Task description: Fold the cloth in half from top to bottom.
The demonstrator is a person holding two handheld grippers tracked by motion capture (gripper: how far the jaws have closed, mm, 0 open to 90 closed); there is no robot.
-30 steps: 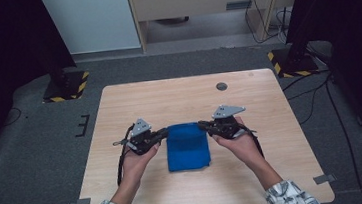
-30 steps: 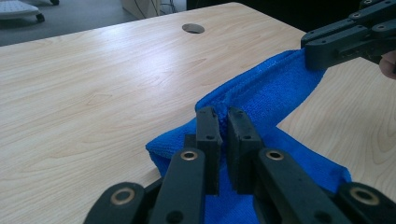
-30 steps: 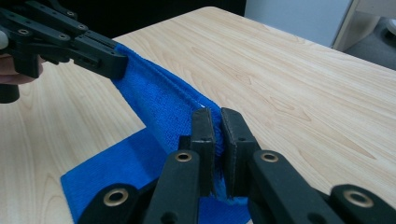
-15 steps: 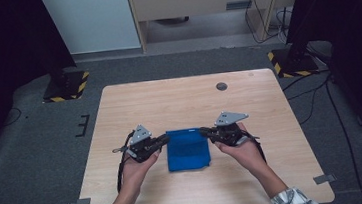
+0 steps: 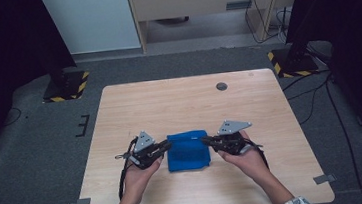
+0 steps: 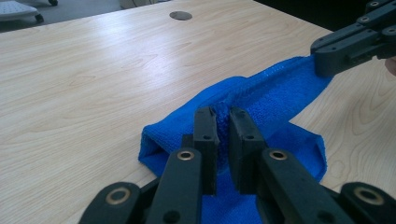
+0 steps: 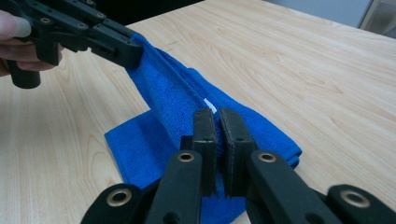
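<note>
On the wooden table point(image 5: 179, 102), both grippers' jaws nearly closed, left gripper point(image 5: 167, 144) and right gripper point(image 5: 206, 140) pinching blue cloth point(image 5: 189, 151) edge.

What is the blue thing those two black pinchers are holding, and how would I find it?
Look at the wooden table, near its front edge. Between the left gripper and the right gripper lies a folded blue cloth, its far edge pinched by both. It is soft, fuzzy and bright blue.
</note>
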